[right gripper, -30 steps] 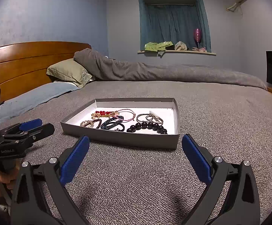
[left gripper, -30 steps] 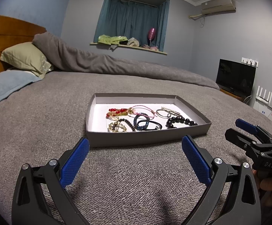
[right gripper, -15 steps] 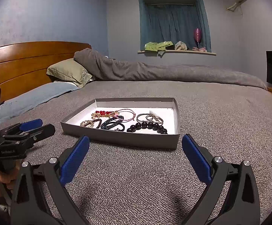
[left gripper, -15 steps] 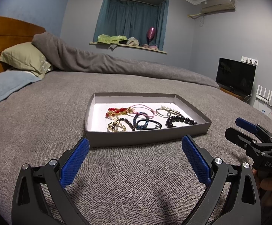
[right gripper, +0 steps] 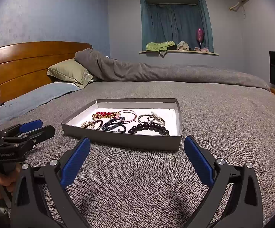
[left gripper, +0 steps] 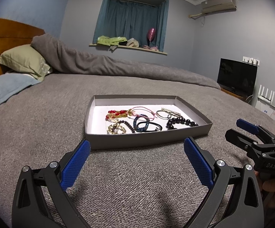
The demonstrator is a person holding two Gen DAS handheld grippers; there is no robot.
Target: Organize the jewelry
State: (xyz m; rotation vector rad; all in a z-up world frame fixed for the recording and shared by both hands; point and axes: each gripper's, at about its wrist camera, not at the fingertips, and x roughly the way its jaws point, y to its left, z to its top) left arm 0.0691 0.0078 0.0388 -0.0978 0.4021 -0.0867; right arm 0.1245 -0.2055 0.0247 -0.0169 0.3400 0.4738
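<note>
A shallow grey tray [left gripper: 148,138] with a white floor lies on the grey bed; it also shows in the right wrist view [right gripper: 122,139]. In it lie several pieces: a red bead bracelet [left gripper: 114,112], a pink cord bracelet [left gripper: 144,111], a blue bead bracelet [left gripper: 141,123], a black bead bracelet [left gripper: 181,122] and thin bangles [right gripper: 146,118]. My left gripper [left gripper: 136,146] is open and empty just short of the tray's near wall. My right gripper [right gripper: 136,146] is open and empty, also just short of the tray.
The grey bedspread [left gripper: 42,117] stretches around the tray. A green pillow [left gripper: 23,60] and a rolled grey duvet [left gripper: 118,66] lie at the back. A wooden headboard [right gripper: 23,62] stands on the left. A television [left gripper: 236,76] stands at the right.
</note>
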